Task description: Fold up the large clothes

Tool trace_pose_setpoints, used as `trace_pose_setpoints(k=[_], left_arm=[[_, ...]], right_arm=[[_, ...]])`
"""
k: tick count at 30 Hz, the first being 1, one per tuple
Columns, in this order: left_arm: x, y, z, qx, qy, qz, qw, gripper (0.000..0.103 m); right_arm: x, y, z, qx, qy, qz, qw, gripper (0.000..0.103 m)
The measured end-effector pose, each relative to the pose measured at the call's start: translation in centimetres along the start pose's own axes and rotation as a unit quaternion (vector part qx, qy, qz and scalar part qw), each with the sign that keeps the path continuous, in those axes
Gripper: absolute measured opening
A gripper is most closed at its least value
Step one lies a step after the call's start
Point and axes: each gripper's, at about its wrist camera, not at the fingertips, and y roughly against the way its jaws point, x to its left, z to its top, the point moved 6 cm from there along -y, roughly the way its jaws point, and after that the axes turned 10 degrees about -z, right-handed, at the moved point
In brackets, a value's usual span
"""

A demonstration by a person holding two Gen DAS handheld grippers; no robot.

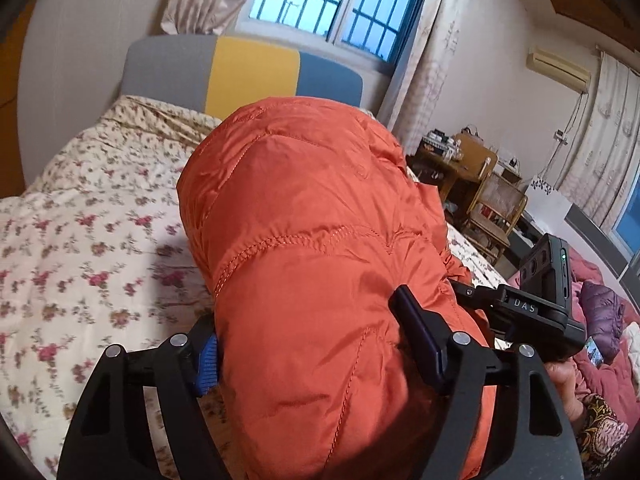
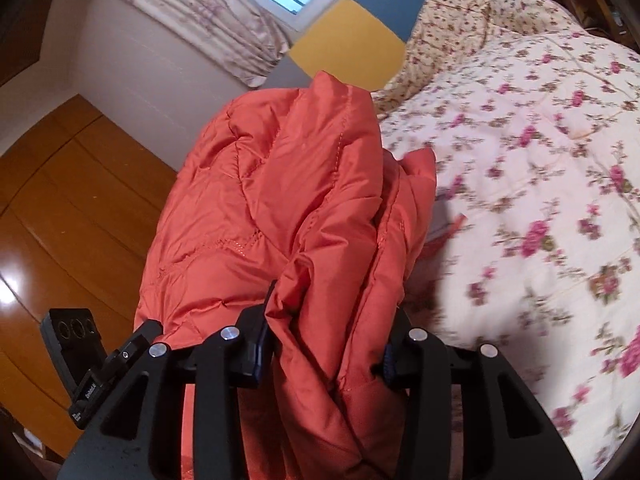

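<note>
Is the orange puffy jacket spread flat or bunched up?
Bunched up: the orange quilted jacket bulges in thick folds between both the left claw and right claw.

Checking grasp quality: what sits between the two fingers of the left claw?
A thick bunch of the orange puffer jacket fills the gap of the left claw, shown in the left wrist view. Nothing else is between them.

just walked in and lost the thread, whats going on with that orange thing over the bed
A person is folding an orange puffer jacket with two handheld grippers. The left gripper and the right gripper are each clamped on a thick bunch of it, holding it bundled above the floral quilt on the bed. Whether any of it touches the quilt is hidden. More clothes, including a purple jacket, lie off to the side.
</note>
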Motion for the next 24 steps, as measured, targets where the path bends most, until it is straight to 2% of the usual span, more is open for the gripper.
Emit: trace_pose_setpoints(k=[10,20,24], left_arm=[[3.3,7.6,0.9,-0.051,0.008,0.047,0.9976,0.075],[11.6,14.4,-0.6,-0.085,0.061,0.119,0.9874,0.075],[15.0,16.2,-1.9,-0.091,0.086,0.144,0.9817,0.075]], right_arm=[[7.7,-5.2,-1.5,0.024,0.046,0.039,0.998,0.041],[15.9,-14.7,-5.2,0.08,0.103,0.055,0.99,0.041],[17.3,-18.3,-7.0,0.094,0.134,0.036,0.986,0.041]])
